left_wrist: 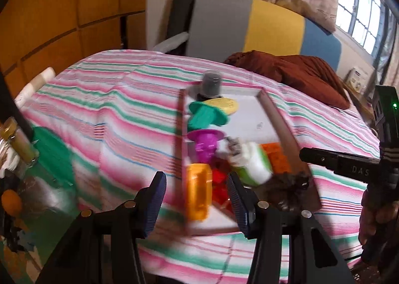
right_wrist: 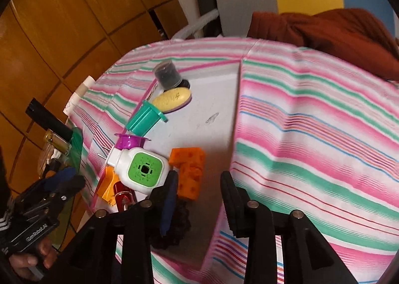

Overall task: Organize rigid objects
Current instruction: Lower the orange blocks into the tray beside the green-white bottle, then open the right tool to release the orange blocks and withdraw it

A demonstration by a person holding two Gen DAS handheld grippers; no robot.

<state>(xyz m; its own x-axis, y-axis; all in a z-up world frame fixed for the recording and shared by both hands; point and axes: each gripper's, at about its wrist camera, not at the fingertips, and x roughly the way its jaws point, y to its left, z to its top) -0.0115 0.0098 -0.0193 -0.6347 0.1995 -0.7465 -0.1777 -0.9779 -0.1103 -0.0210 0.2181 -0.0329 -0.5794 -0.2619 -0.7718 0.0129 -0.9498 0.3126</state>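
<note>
Tray of toys, both claws angled down

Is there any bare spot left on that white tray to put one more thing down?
Yes. The tray is bare along its right side, from the yellow oval across to its right rim. Its left edge is crowded; the white-and-green bottle and orange block fill the near end.

Black left gripper with ribbed blue pads, round silver screws; right gripper alike

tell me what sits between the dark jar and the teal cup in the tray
The yellow oval piece lies between the dark jar and the teal cup, clearest in the right wrist view.
</note>
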